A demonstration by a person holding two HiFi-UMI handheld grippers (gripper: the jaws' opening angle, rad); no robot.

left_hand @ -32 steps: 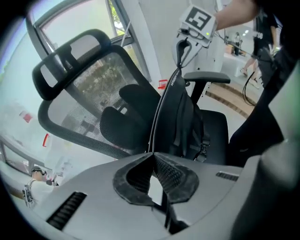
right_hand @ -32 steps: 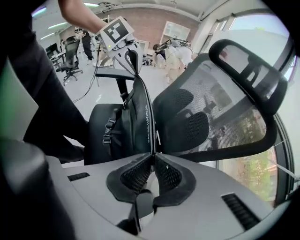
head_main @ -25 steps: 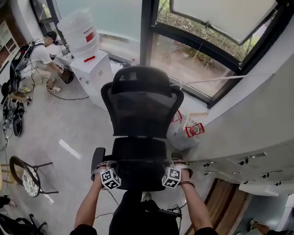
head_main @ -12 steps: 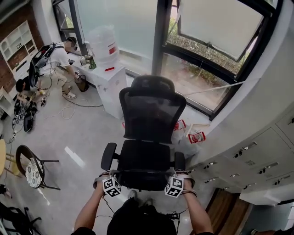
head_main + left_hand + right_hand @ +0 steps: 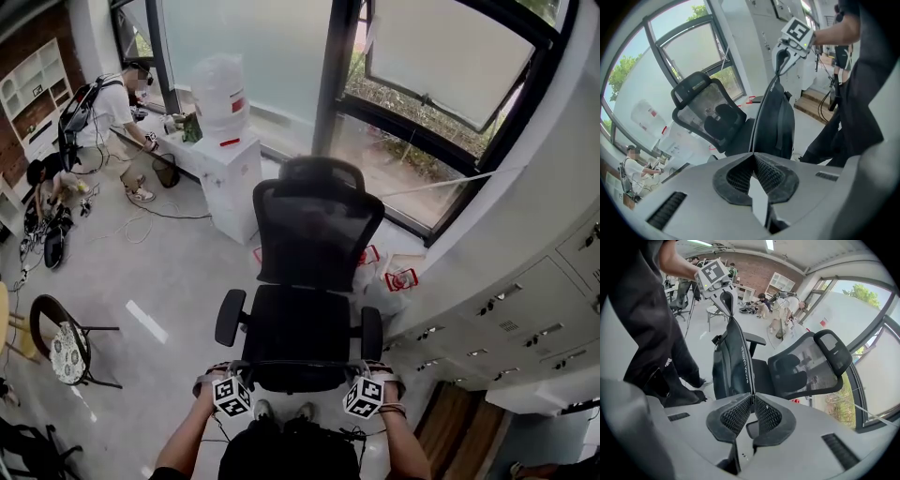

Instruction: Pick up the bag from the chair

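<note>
A black bag [image 5: 289, 448] hangs between my two grippers, just in front of the black mesh office chair [image 5: 314, 234] and clear of its seat [image 5: 300, 323]. My left gripper [image 5: 225, 370] is shut on the bag's thin top edge at one end. My right gripper [image 5: 364, 370] is shut on the other end. In the left gripper view the bag [image 5: 780, 122] hangs from a taut edge running from my left gripper [image 5: 752, 157] to the right gripper [image 5: 782, 54]. In the right gripper view the bag [image 5: 731, 362] spans from my right gripper [image 5: 753, 398] to the left gripper [image 5: 725, 296].
A white water dispenser [image 5: 225, 141] stands left of the chair by the window. White plastic bags [image 5: 389, 277] lie on the floor to its right, beside grey cabinets [image 5: 506, 319]. A small round-seat chair [image 5: 61, 347] and a crouching person [image 5: 112, 103] are at the left.
Both grippers have drawn back from the chair and risen with the bag between them. The bag has left the front of the seat and now hangs near the person's legs.
</note>
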